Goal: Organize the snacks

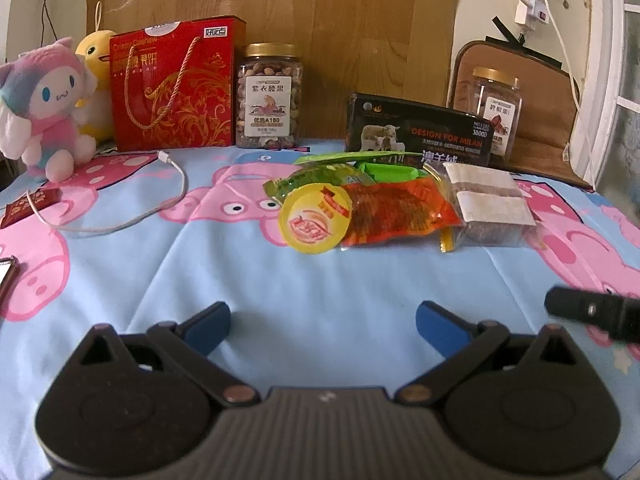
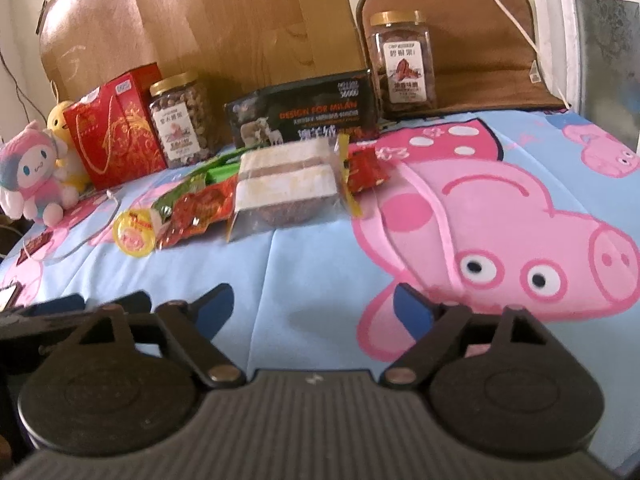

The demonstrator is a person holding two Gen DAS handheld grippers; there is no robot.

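A pile of snacks lies mid-bed: a yellow jelly cup (image 1: 316, 220) (image 2: 134, 236), a red snack packet (image 1: 396, 210) (image 2: 200, 210), green packets (image 1: 360, 170) (image 2: 192, 184), and a clear bag of brown cakes (image 1: 488, 204) (image 2: 286, 192). Behind stand a black box (image 1: 420, 132) (image 2: 304, 114), a red gift box (image 1: 176, 84) (image 2: 116, 140) and two nut jars (image 1: 270, 98) (image 1: 498, 106) (image 2: 180, 120) (image 2: 402, 62). My left gripper (image 1: 323, 326) is open and empty, short of the pile. My right gripper (image 2: 314, 310) is open and empty, beside the left one (image 2: 60, 312).
The bed has a blue pig-print sheet (image 1: 280, 280) (image 2: 500, 220). Plush toys (image 1: 44, 108) (image 2: 32, 172) sit at the far left. A white charging cable (image 1: 132, 216), a small red packet (image 1: 28, 206) and a phone (image 1: 6, 276) lie left. A brown cushion (image 2: 480, 40) leans behind.
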